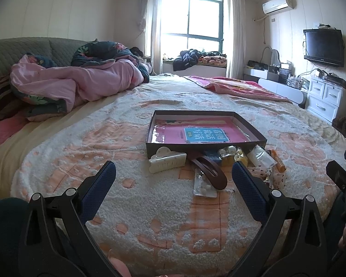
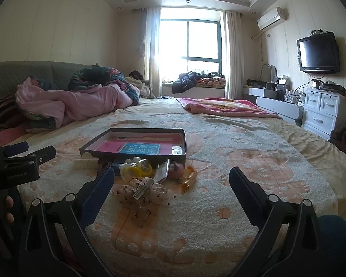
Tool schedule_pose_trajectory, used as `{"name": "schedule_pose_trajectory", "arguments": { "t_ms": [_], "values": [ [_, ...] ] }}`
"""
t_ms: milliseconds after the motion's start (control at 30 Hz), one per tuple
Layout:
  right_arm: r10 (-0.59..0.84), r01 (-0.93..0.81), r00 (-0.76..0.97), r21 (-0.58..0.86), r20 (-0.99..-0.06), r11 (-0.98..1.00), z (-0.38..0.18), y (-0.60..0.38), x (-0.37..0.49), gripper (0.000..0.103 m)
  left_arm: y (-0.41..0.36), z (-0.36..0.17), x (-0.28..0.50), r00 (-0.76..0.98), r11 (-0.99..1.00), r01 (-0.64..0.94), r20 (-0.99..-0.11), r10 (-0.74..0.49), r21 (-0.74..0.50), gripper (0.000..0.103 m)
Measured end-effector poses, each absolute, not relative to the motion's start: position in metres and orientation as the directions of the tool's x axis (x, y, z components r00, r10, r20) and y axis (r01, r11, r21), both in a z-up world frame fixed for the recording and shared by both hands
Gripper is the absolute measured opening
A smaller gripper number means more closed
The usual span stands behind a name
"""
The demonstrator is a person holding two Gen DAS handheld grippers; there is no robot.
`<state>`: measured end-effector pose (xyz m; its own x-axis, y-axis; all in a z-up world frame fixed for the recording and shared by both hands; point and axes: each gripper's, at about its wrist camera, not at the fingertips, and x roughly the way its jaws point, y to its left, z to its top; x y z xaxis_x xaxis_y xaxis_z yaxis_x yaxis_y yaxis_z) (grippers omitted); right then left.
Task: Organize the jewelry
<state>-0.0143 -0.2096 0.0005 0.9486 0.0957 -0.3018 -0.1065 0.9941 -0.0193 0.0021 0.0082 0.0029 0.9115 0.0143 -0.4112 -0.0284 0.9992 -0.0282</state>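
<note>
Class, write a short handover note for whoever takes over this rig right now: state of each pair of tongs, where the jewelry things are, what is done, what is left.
Left tongs: open, empty, hovering over the bed before the pile.
Right tongs: open, empty, just behind the bow clip.
Box: on the bedspread, holding only a pink booklet.
Outside, along its near wall: white claw clip, brown barrette, pearl card, yellow bagged pieces, orange spiral clip.
Done: nothing sorted yet.
Left: move every piece into the box.
</note>
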Motion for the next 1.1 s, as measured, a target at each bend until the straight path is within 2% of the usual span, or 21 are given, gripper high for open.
{"name": "schedule_pose_trajectory", "arguments": {
  "t_ms": [833, 1100],
  "values": [
    [0.099, -0.110, 0.949, -0.020, -0.301, 0.994, -0.0012, -0.2099, -0.0140, 0.097, 0.0100, 0.0031, 0.0024, 0.912, 0.999, -0.035, -0.411, 0.022, -0.026, 0.092],
    [0.143, -0.164, 0.930, -0.035, -0.340, 0.986, -0.0044, -0.2011, -0.0092, 0.097, 0.0141, 0.0018, 0.0045, 0.906, 0.998, -0.055, -0.423, 0.036, -0.033, 0.092]
  ]
}}
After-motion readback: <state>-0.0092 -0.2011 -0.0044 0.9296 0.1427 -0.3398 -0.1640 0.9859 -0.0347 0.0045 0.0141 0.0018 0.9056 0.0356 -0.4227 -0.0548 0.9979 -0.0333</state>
